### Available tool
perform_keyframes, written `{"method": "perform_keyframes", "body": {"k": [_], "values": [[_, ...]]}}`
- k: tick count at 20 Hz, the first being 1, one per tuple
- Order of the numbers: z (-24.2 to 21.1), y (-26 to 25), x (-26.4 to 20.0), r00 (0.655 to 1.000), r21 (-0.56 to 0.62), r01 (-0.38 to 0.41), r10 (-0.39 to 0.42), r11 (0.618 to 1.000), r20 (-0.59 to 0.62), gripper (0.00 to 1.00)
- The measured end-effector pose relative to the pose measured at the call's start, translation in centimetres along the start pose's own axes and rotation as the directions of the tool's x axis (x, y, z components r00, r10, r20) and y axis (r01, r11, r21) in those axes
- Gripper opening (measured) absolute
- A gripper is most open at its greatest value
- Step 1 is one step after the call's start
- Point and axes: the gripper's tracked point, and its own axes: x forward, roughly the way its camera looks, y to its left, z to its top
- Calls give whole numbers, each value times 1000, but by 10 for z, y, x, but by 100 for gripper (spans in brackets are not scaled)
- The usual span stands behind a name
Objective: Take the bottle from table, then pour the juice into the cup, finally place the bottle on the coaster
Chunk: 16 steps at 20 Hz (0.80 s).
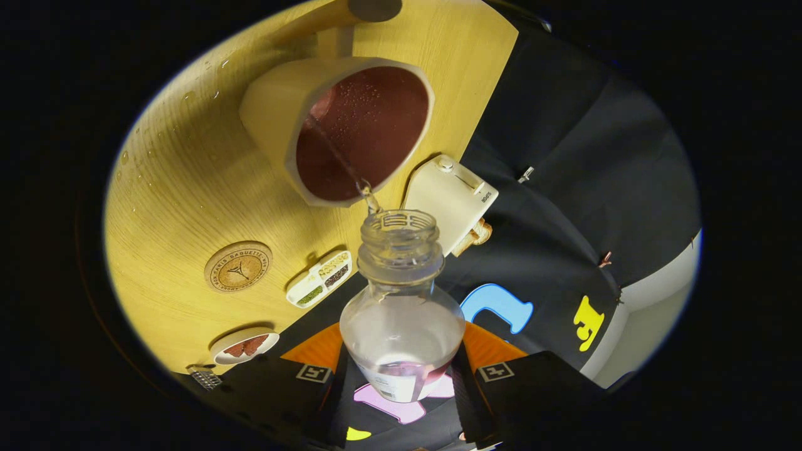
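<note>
Wooden table point(188, 188), water droplets scattered on it. Clear bottle point(401, 313) is clamped between both fingers, tilted, and a thin stream is poured into the cup point(351, 131), nearly full of red juice. Round coaster point(238, 267) sits well clear beside it. Seasoning box point(319, 277), small dish point(244, 346) and white appliance point(451, 197) line the table edge.

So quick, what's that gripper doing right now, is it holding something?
Gripper: closed on the bottle, both fingers pressing its sides, tipping it so juice streams into the cup.
</note>
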Motion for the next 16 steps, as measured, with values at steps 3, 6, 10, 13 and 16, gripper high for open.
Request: {"method": "perform_keyframes", "body": {"k": [3, 6, 10, 13, 16], "values": [[-2, -5, 1, 1000, -29, 2, -2, 1000, 10, 69], [0, -13, 3, 1000, -56, 10, -9, 998, 24, 69], [2, -24, 5, 999, -80, 27, -24, 996, 43, 69], [3, -29, 5, 998, -103, 35, -30, 994, 52, 69], [1, -30, 5, 998, -115, 35, -29, 993, 51, 69]]}}
